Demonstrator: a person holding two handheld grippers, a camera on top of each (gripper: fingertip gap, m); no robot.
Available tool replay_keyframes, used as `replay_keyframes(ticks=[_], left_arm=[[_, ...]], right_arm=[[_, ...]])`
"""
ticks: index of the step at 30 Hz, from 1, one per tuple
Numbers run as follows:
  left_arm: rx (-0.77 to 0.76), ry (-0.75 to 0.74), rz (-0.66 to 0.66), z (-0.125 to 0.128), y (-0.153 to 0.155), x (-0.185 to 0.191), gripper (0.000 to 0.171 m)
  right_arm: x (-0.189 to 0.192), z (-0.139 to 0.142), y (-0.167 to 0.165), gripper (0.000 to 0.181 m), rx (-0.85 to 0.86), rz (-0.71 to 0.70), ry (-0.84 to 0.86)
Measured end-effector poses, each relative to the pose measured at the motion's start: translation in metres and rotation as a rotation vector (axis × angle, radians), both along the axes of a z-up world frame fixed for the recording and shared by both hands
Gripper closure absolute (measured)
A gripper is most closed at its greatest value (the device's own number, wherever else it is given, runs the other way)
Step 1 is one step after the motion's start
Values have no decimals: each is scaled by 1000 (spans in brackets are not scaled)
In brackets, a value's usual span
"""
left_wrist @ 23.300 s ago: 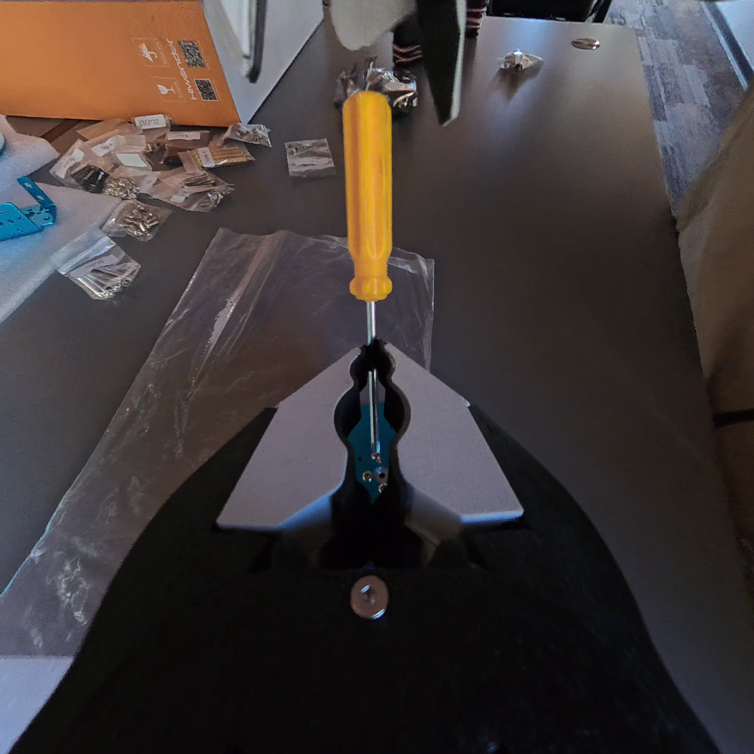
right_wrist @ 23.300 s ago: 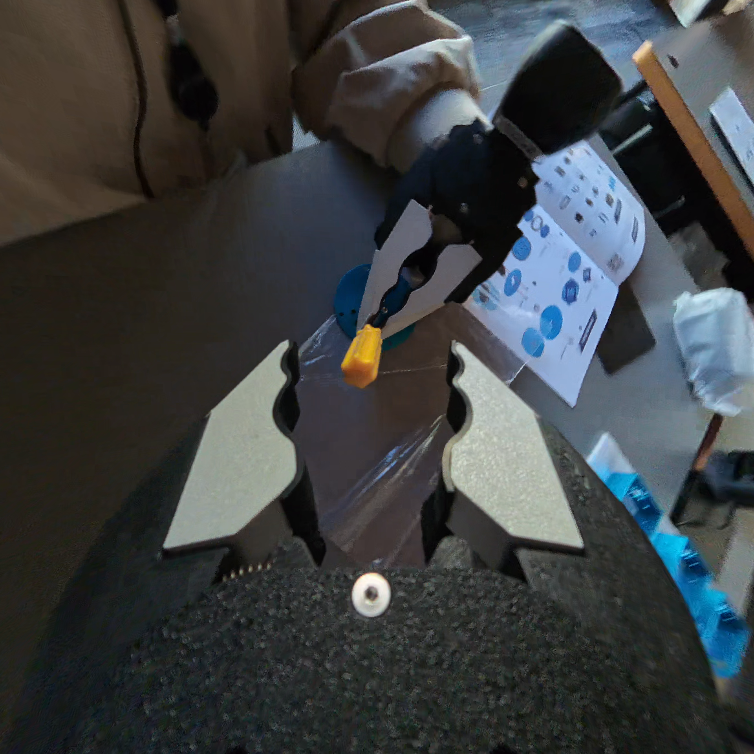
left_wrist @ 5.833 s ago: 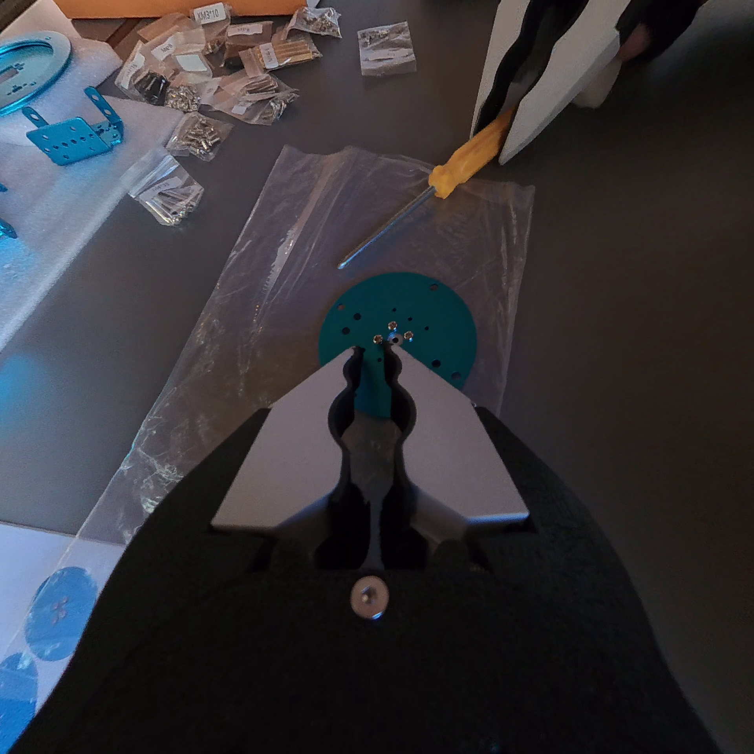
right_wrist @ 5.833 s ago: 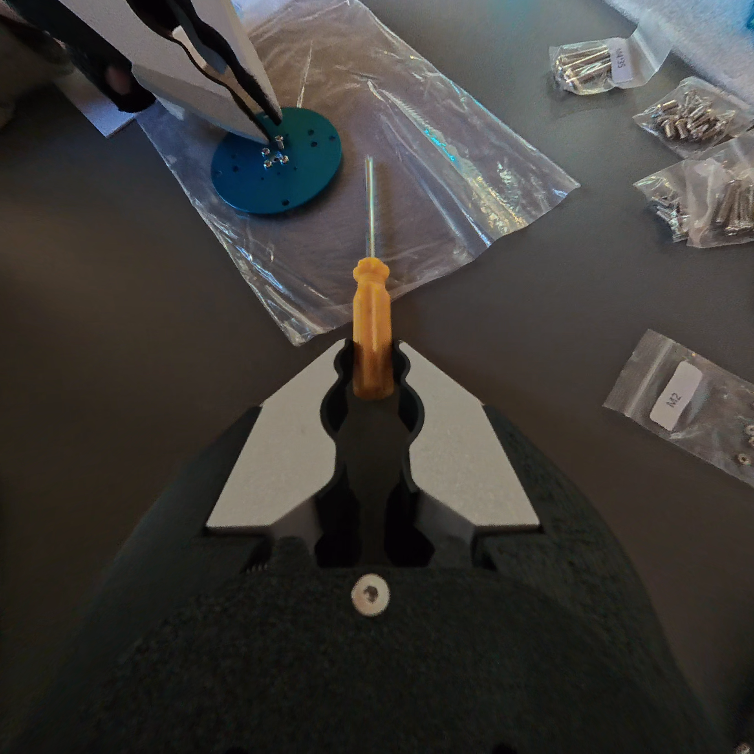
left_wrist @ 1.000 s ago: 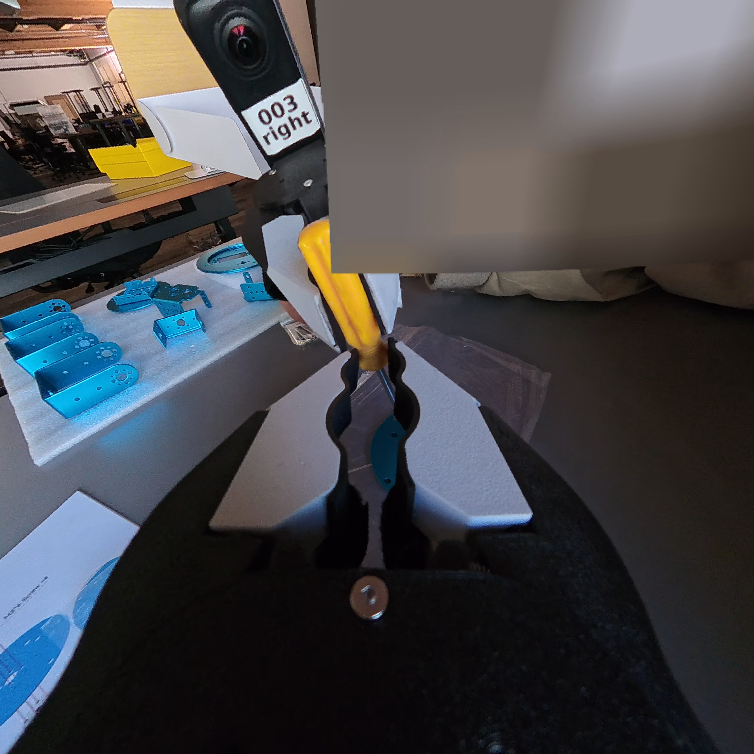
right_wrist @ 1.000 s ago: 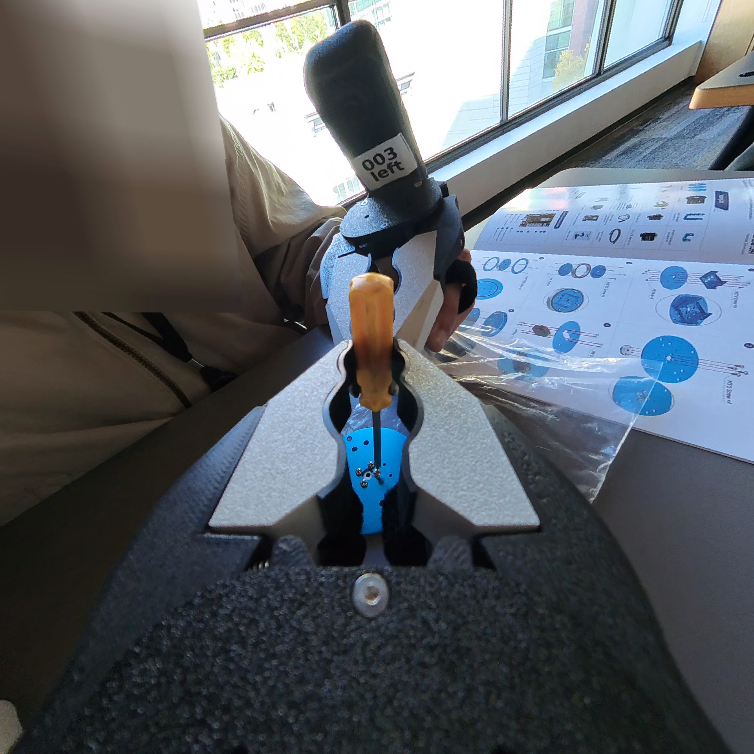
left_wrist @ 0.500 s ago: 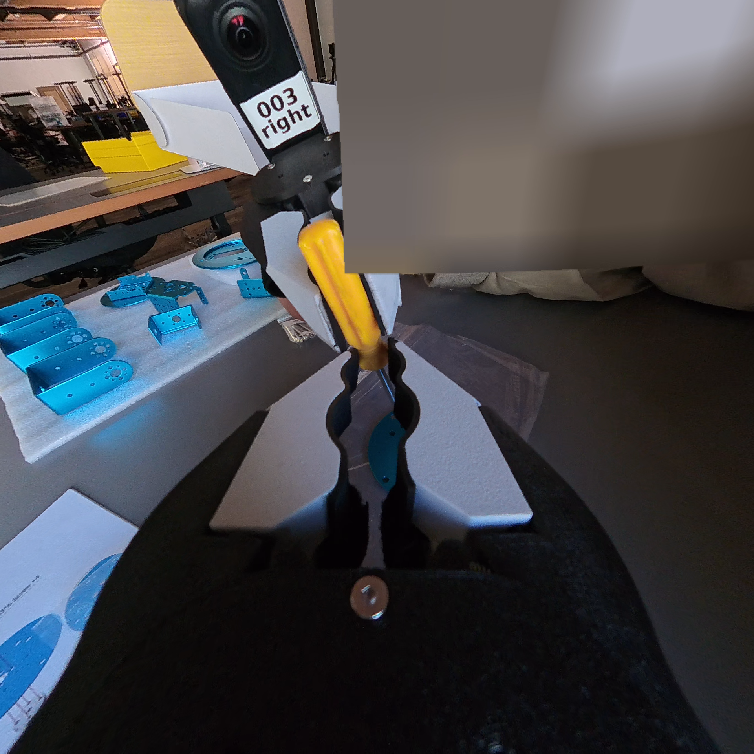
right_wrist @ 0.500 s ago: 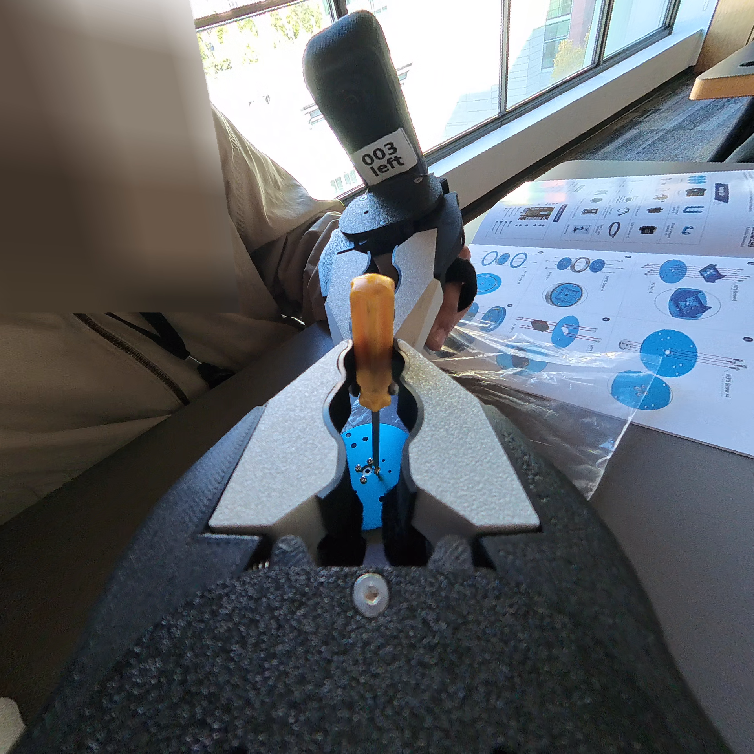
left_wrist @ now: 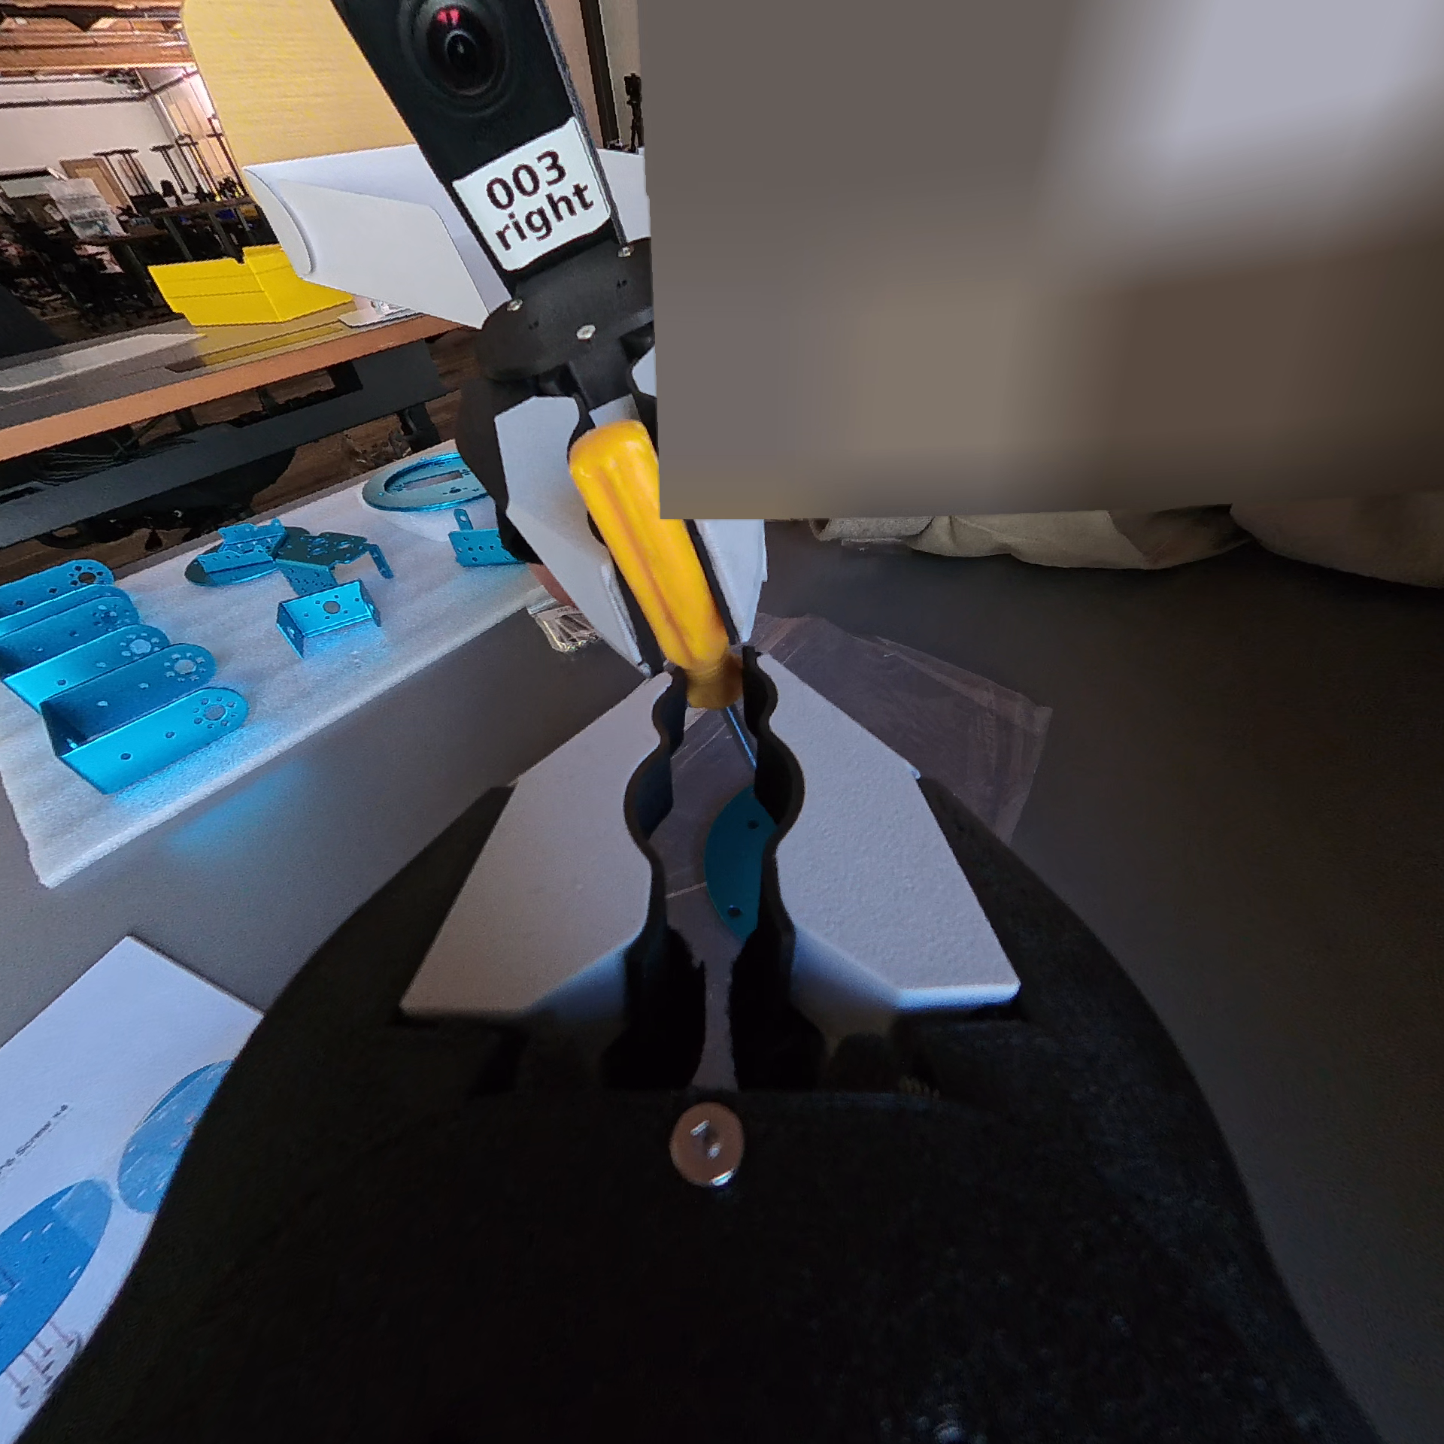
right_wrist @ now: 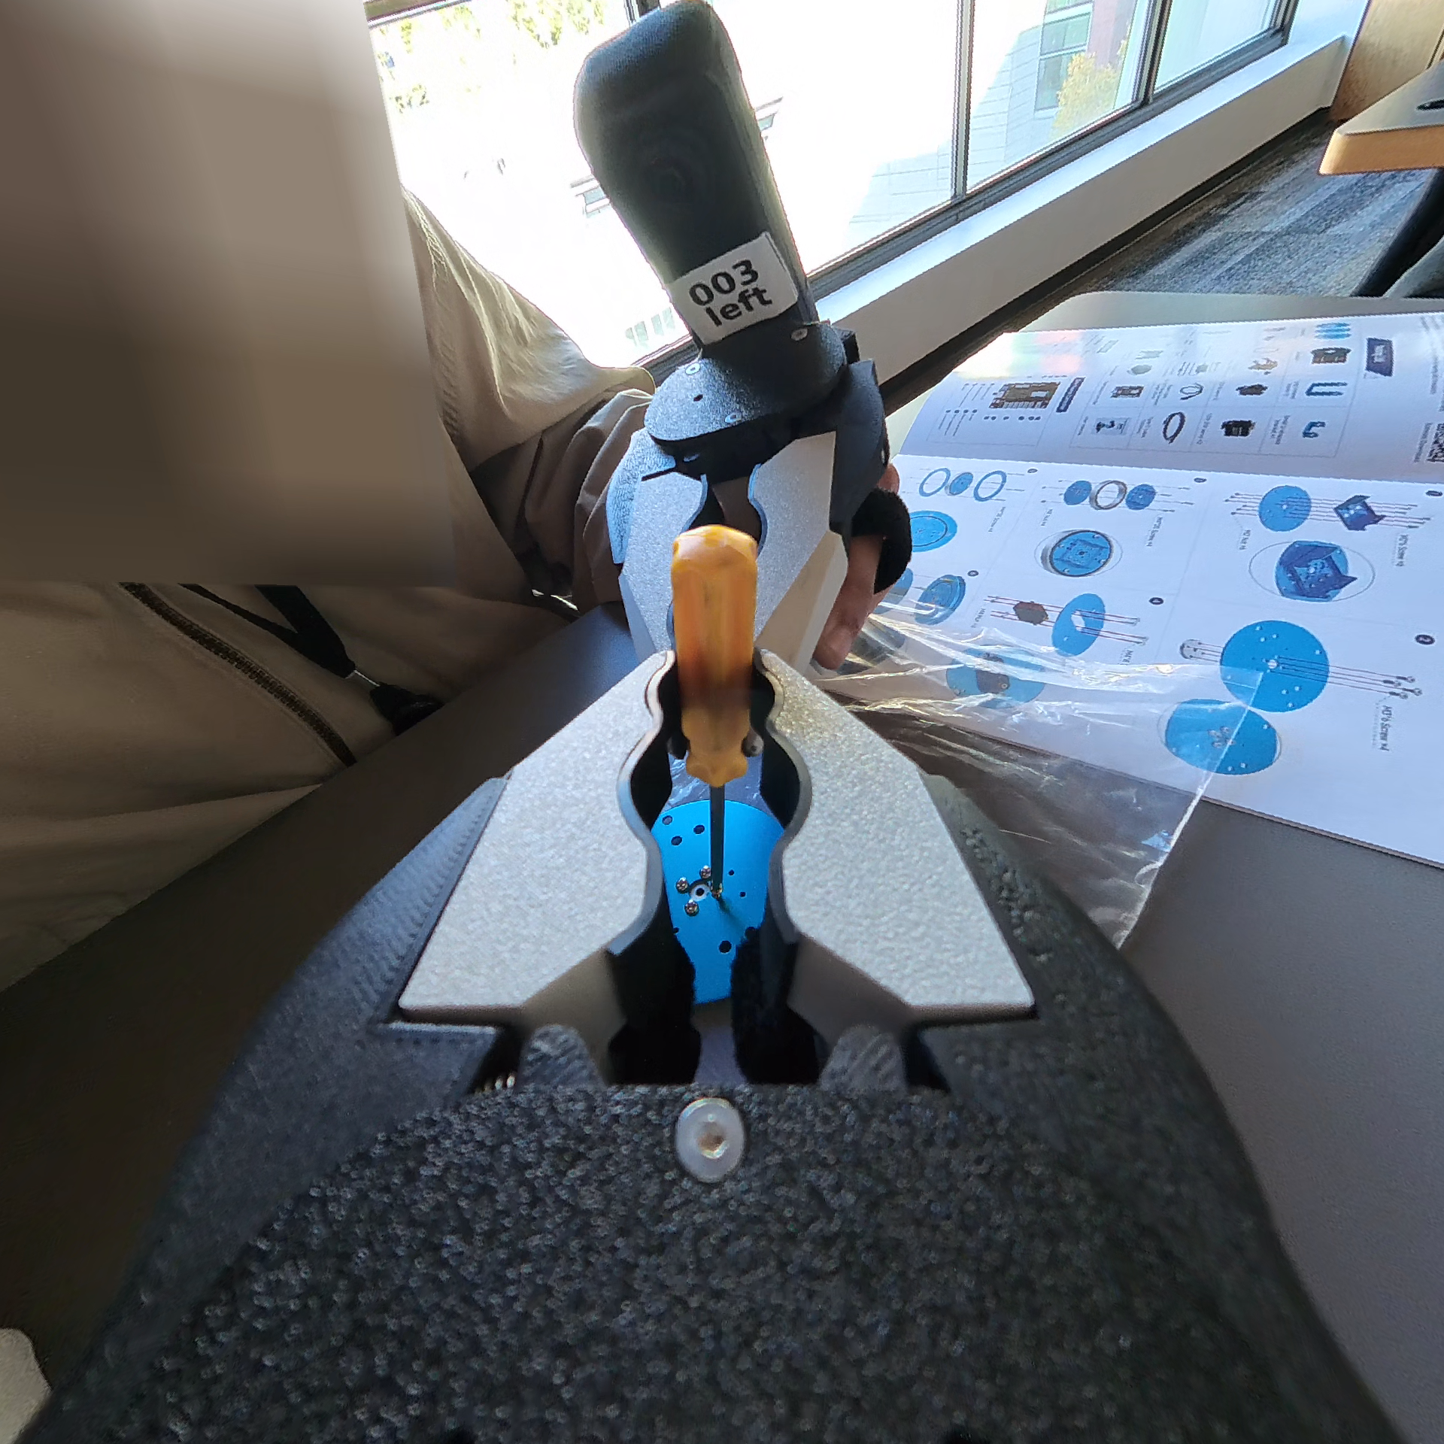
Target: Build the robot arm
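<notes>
My left gripper [left_wrist: 709, 681] is shut on a round blue disc [left_wrist: 738, 867], held edge-on between its jaws above the dark table. My right gripper [right_wrist: 715, 664] is shut on the yellow handle of a screwdriver [right_wrist: 715, 648]. The thin shaft runs back between my right fingers, and its tip rests among small screws at the centre of the disc [right_wrist: 703, 930]. In the left wrist view the right gripper [left_wrist: 688, 641] faces me with the screwdriver [left_wrist: 656, 570] slanting down into my fingertips. The left gripper's fingers [right_wrist: 801, 539] stand just behind the handle.
A white foam sheet [left_wrist: 258, 703] with several blue metal brackets [left_wrist: 133, 719] lies at the left. A printed instruction sheet [right_wrist: 1172, 547] and a clear plastic bag [right_wrist: 1055, 758] lie on the table [right_wrist: 1289, 1016]. A person in a beige jacket [right_wrist: 195, 742] sits close behind.
About six seconds ago the disc and the screwdriver were down on the plastic bag; now both are lifted and brought together. Over the last second the two grippers have only shifted slightly.
</notes>
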State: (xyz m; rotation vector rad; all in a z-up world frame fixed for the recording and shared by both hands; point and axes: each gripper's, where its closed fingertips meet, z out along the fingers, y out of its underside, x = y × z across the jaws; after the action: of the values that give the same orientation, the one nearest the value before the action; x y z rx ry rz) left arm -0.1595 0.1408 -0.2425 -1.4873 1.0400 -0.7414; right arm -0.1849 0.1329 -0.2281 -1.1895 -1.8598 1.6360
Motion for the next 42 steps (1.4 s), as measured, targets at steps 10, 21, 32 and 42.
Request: replay_keyframes(ticks=[10,21,32,42], left_arm=[[3,5,-8,0,0,1,157],[-12,-5,-12,0,0,0,157],[-53,-32,-14,2,-1,1,155],[-37,-55,-7,16,0,13,143]], right_arm=[[2,12,2,157,26,-26,13],[4,40,11,160,46,-97,86],[3,30,11,166,171,-331,-111],[13,31,14,166,145,-582,-110]])
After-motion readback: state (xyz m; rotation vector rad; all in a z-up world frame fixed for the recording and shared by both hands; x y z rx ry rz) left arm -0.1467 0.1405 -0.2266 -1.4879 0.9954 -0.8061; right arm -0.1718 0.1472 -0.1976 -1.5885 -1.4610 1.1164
